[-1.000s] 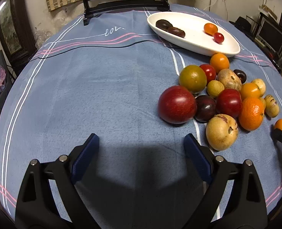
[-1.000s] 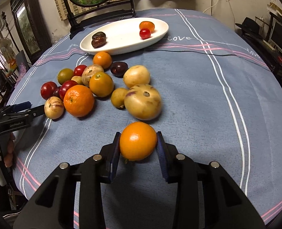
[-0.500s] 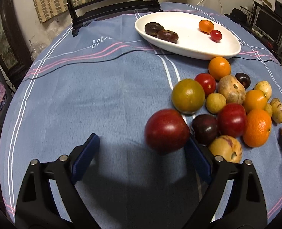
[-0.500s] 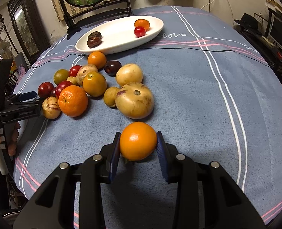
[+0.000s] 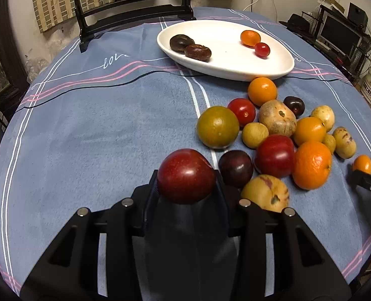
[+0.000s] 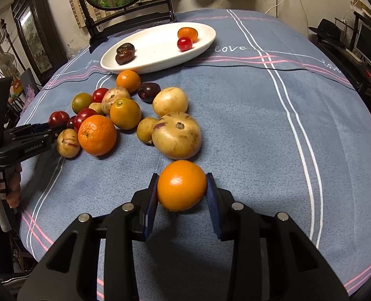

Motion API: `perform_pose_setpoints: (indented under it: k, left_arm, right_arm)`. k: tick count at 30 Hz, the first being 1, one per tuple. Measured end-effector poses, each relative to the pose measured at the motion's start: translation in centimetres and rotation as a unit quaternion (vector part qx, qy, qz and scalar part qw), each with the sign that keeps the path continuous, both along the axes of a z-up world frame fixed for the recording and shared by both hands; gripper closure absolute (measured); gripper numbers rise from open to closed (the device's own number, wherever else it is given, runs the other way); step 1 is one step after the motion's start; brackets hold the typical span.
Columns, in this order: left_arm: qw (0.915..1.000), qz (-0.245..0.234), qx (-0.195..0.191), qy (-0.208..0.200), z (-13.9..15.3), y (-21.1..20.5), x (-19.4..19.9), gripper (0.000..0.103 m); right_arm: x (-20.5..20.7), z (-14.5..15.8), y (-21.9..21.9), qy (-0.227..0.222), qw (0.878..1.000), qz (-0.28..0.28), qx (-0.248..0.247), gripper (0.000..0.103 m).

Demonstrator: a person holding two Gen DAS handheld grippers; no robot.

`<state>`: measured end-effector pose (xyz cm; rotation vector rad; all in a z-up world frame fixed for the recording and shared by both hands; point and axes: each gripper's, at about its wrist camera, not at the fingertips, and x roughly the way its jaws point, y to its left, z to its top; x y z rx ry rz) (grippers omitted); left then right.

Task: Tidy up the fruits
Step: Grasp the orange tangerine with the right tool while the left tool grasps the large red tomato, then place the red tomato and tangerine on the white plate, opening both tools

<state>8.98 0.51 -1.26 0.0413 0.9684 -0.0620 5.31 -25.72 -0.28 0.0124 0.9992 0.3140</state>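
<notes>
On the left, the left tongs [image 5: 186, 183] are closing on a dark red plum [image 5: 186, 175]; the fruit sits between the two pads, which look to be against its sides, at the near left edge of the fruit pile [image 5: 273, 135]. It was likely picked first because it lay on the open side of the heap, where the pads could slip around it without nudging its neighbours; a darker plum [image 5: 235, 168] lies just beside it.

In the middle, the loose fruit lies bunched on the blue cloth of the counter [image 6: 248, 115], just short of the white oval dish [image 5: 225, 57], which already carries two dark fruits at one end and an orange and a red one at the other. That looks like sorting by colour, so the plum probably belongs on the dish.

On the right, the right tongs [image 6: 181, 188] are narrowly open and clamped on a small orange [image 6: 181, 185], held on the near side of the pile, well apart from the dish, apparently waiting its turn.
</notes>
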Motion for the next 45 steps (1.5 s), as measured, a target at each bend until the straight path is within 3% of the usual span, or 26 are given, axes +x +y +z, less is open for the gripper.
perform_pose_setpoints:
  k: [5,12,19,23,27,34,45]
  left_arm:
    - [0.9998,0.001,-0.008,-0.017,1.6,0.5,-1.0,0.062]
    - [0.9988,-0.015,-0.012,-0.045,4.3,0.3,-1.4,0.062]
    - [0.997,-0.035,-0.005,-0.07,7.0,-1.4,1.0,0.062]
    - [0.9957,-0.044,-0.019,-0.08,8.1,-2.4,3.9,0.061]
    - [0.9954,-0.046,-0.018,-0.083,7.8,-3.5,7.6,0.061]
    - [0.9984,-0.024,-0.038,-0.034,4.7,-4.1,14.5,0.061]
    - [0.9993,-0.023,-0.027,-0.015,2.5,-6.5,19.9,0.061]
  right_arm:
    - [-0.2,0.5,0.0,-0.008,1.0,0.003,0.0,0.066]
    - [0.2,3.9,-0.6,-0.048,0.999,0.013,0.018,0.066]
    - [3.3,7.8,0.7,-0.088,0.995,0.036,0.031,0.066]
    - [6.3,9.0,2.8,-0.103,0.993,0.048,0.02,0.066]
    - [10.1,8.2,5.4,-0.101,0.993,0.058,-0.006,0.066]
    - [16.8,4.2,7.6,-0.046,0.996,0.06,-0.039,0.066]
    - [20.3,1.6,8.2,-0.045,0.995,0.062,-0.063,0.066]
